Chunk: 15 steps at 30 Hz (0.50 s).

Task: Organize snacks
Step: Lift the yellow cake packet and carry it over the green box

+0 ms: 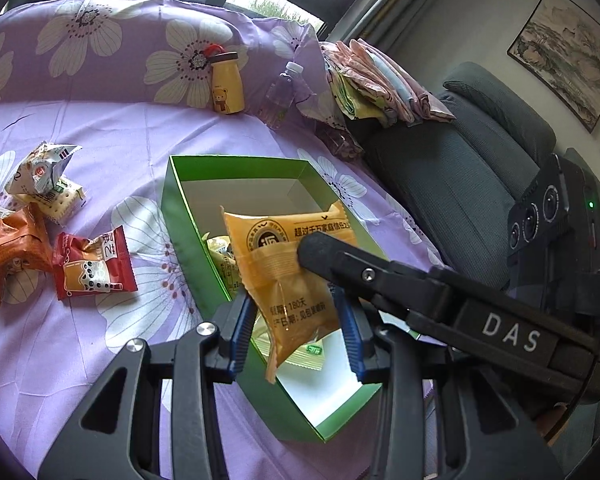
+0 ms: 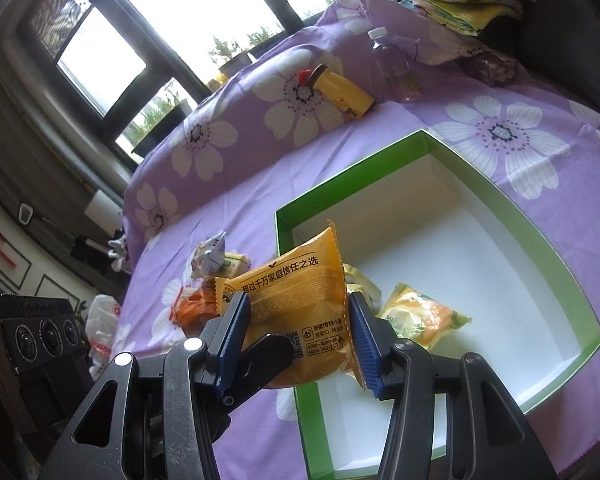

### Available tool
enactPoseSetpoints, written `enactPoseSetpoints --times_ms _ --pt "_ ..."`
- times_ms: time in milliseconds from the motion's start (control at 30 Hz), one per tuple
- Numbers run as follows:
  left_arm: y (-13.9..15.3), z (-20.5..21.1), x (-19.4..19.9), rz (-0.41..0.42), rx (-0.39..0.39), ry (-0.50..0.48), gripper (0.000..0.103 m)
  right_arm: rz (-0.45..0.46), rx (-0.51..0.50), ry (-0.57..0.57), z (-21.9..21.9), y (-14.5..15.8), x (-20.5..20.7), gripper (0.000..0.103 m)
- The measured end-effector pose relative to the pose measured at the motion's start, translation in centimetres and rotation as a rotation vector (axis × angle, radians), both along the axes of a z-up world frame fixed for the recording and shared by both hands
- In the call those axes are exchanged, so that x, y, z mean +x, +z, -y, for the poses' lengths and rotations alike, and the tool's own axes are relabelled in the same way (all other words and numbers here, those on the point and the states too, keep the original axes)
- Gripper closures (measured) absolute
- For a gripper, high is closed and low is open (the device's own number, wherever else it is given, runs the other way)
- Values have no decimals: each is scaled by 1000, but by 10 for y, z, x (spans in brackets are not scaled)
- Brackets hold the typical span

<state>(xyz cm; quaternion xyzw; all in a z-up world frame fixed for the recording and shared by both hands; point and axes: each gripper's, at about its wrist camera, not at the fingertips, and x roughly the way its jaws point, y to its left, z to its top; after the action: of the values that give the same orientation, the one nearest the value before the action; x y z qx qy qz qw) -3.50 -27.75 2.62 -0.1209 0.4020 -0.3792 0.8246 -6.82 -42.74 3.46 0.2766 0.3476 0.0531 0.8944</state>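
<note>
An orange snack packet (image 1: 292, 276) hangs over the green box (image 1: 180, 216), which has a white inside. Both grippers meet at it. My left gripper (image 1: 296, 332) has its blue pads on either side of the packet's lower end. My right gripper (image 2: 300, 332) has the same packet (image 2: 300, 300) between its pads. In the left wrist view the right gripper's black finger (image 1: 332, 256) lies against the packet. Yellow-green packets (image 2: 424, 316) lie inside the box (image 2: 540, 220). Loose snacks lie left of the box: a red packet (image 1: 94, 264), an orange one (image 1: 12, 252), a white one (image 1: 40, 168).
A yellow bear bottle (image 1: 226, 84) and a clear water bottle (image 1: 282, 94) lean on the purple flowered cushion (image 1: 100, 40). Folded cloths (image 1: 380, 80) lie on a grey armchair (image 1: 460, 168) to the right. Windows stand behind.
</note>
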Motion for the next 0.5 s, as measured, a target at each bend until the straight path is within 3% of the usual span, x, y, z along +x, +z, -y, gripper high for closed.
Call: enactPoseSetpoints --times_ms 500 --pt "-8 8 3 -43 -9 -9 65 -29 11 -14 10 -7 1 51"
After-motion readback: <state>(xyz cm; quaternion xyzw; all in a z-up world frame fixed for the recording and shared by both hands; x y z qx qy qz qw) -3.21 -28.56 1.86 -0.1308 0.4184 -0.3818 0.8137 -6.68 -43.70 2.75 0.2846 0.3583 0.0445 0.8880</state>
